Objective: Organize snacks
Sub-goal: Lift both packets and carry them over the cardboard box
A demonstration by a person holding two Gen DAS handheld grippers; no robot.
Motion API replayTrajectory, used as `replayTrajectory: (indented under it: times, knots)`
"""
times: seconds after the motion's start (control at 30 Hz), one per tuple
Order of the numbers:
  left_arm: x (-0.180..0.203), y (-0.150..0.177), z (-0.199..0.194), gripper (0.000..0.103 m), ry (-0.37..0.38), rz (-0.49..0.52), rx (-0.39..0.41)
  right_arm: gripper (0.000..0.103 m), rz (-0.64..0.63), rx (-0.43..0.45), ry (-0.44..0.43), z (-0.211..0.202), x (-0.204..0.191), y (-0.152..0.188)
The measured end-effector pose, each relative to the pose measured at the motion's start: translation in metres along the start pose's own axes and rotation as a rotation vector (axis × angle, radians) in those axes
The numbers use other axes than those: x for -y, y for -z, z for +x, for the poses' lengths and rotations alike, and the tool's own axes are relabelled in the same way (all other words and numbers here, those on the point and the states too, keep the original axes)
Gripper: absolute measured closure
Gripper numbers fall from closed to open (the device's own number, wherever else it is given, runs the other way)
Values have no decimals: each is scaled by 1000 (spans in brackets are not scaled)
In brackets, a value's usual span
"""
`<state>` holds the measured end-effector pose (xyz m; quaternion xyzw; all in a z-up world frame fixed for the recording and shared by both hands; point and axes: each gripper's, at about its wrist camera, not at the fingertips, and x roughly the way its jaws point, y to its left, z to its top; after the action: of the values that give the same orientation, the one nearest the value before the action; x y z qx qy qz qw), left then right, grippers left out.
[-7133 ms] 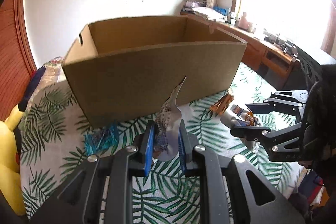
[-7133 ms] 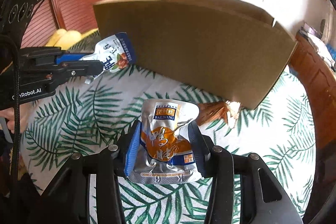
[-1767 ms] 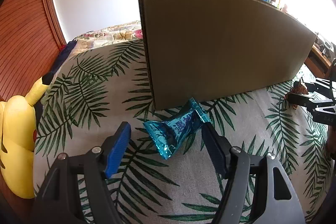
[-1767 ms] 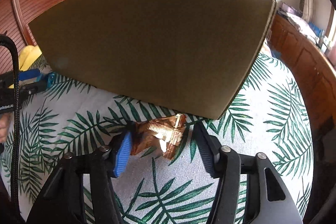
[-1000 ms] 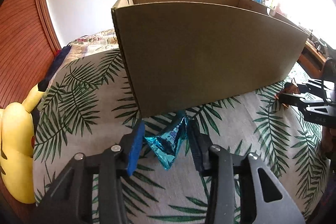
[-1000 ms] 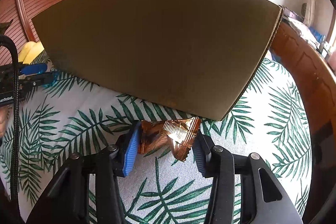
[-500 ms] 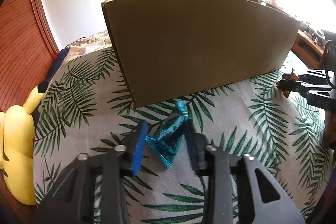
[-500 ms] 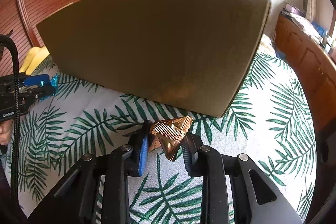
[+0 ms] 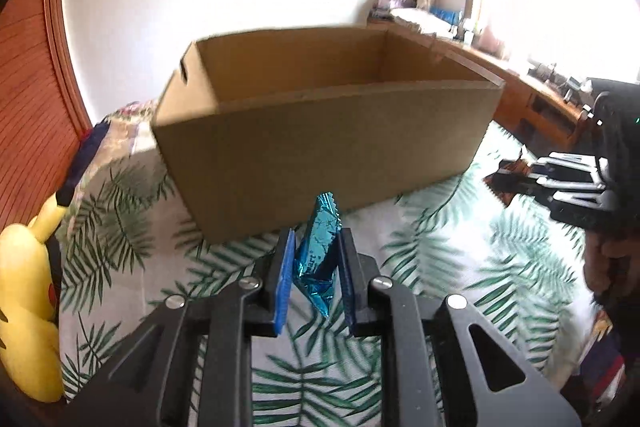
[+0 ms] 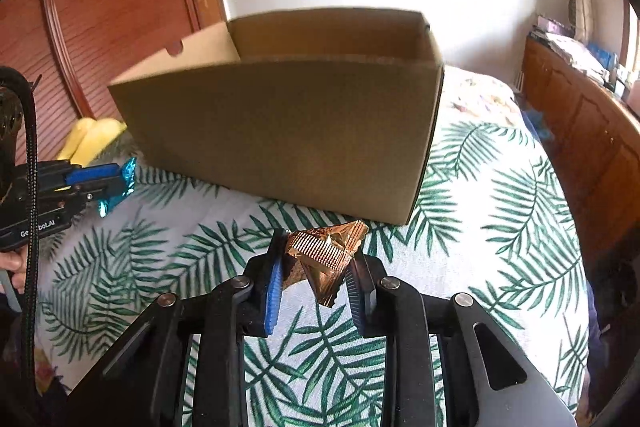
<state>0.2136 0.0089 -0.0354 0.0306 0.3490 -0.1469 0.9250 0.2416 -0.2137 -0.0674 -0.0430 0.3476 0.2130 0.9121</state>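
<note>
My left gripper [image 9: 316, 247] is shut on a shiny blue snack wrapper [image 9: 319, 254], which stands on edge between the blue pads, lifted off the cloth. In the right wrist view my right gripper [image 10: 318, 251] is shut on a crumpled gold-brown snack wrapper [image 10: 326, 259]. An open brown cardboard box [image 9: 320, 147] stands just beyond both grippers, its near wall facing me; its floor is hidden. The right gripper [image 9: 520, 183] with the gold wrapper shows at the right of the left wrist view. The left gripper [image 10: 116, 183] with the blue wrapper shows at the left of the right wrist view.
The box [image 10: 280, 131] rests on a bed with a white cloth printed with green palm leaves [image 10: 500, 207]. A yellow plush toy [image 9: 28, 303] lies at the left edge. A wooden cabinet [image 10: 580, 115] runs along the right, and wood panelling [image 9: 28, 75] covers the left wall.
Both grippers closed on their wrappers and rose off the cloth. The box's open top has come into view in both wrist views.
</note>
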Motion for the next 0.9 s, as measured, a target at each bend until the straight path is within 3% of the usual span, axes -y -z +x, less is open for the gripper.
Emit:
replayTrajectory:
  times: [0.47, 0.9]
  knots:
    - [18, -42, -32, 84, 50, 28, 100, 77, 22, 132, -26, -46, -9, -19]
    - [12, -79, -31, 84, 31, 41, 159, 77, -44, 218, -30, -66, -18, -59]
